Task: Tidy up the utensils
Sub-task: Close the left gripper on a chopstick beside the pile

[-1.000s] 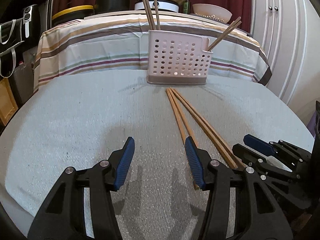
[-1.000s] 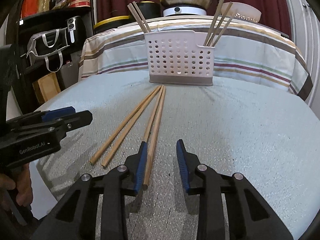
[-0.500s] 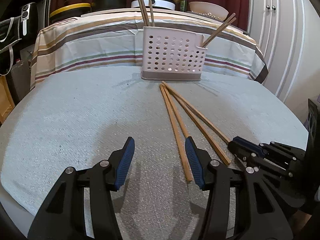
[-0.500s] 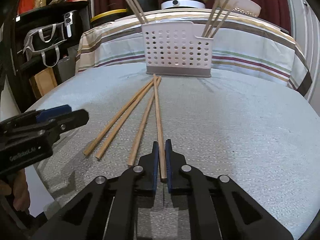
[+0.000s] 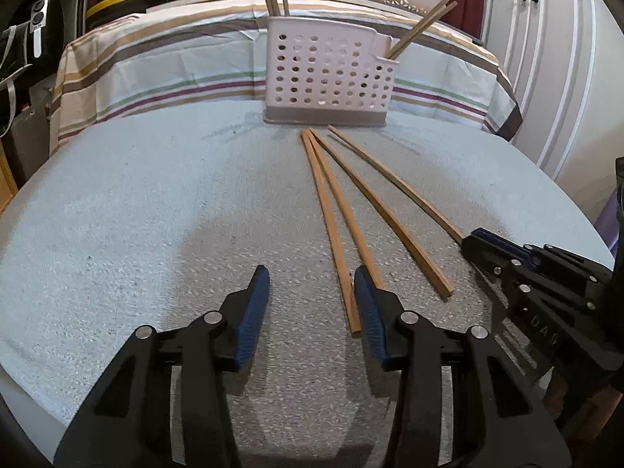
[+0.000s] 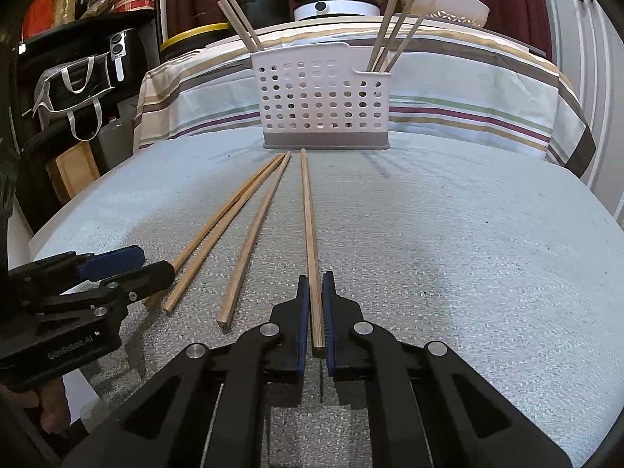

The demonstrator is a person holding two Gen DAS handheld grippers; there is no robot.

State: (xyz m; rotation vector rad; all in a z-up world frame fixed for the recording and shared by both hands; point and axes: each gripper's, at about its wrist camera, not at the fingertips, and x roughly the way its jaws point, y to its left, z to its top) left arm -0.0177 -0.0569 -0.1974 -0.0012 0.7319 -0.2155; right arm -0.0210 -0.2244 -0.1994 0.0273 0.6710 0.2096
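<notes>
Right gripper is clamped on one chopstick lying on the table. Three chopsticks remain loose beside it; five already stand in the holder. Left gripper jaws, just closing, hold nothing.

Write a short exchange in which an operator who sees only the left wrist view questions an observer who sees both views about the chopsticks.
Operator: I see the right gripper only side-on, at the end of the rightmost chopstick. Is it gripping it?
Observer: Yes. In the right wrist view, both blue pads press on the near end of that chopstick, one on each side.
Operator: I count two sticks in the right compartment of the holder. Correct?
Observer: No. The right wrist view shows three chopsticks leaning there.
</notes>
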